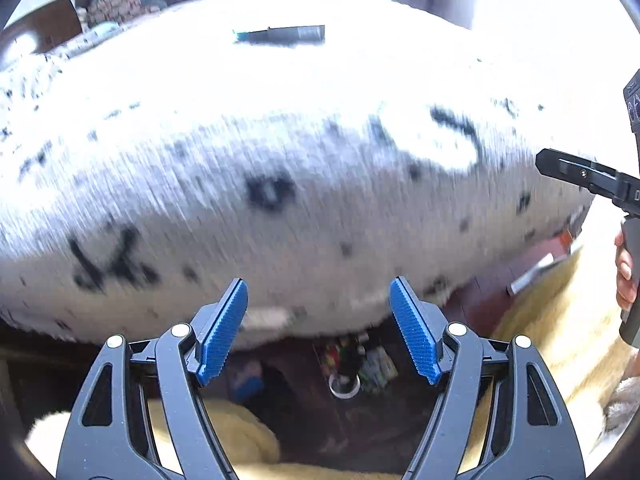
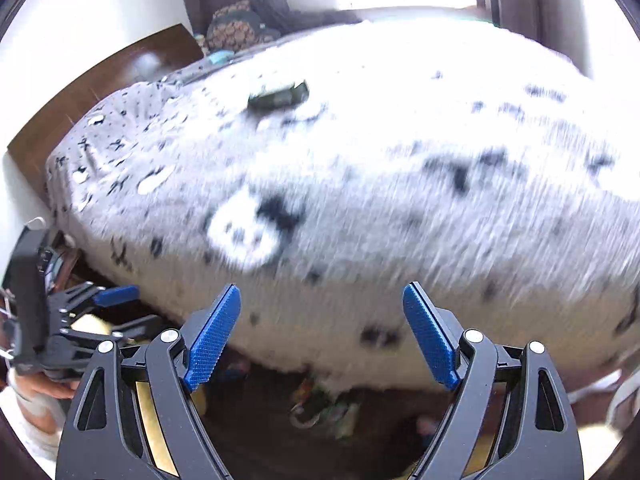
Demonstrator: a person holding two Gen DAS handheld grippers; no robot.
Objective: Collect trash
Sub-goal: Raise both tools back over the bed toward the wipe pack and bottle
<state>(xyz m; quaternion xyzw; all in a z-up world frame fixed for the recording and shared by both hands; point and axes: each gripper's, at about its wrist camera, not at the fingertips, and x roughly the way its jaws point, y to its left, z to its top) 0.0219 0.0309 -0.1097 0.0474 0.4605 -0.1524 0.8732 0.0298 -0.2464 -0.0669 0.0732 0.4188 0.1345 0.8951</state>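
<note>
A bed with a grey patterned cover (image 1: 280,140) fills both views, blurred by motion. A dark flat wrapper (image 1: 280,35) lies on the far part of the bed; it also shows in the right wrist view (image 2: 279,95). A small pile of colourful trash with a roll of tape (image 1: 352,364) sits on the dark floor under the bed's edge, also seen in the right wrist view (image 2: 320,404). My left gripper (image 1: 319,328) is open and empty above that floor. My right gripper (image 2: 321,334) is open and empty.
A yellow fluffy rug (image 1: 560,320) covers the floor at the right and bottom. A wooden headboard (image 2: 92,92) and a dark patterned pillow (image 2: 236,28) stand at the bed's far left. The other gripper shows at the left edge (image 2: 80,312) of the right view.
</note>
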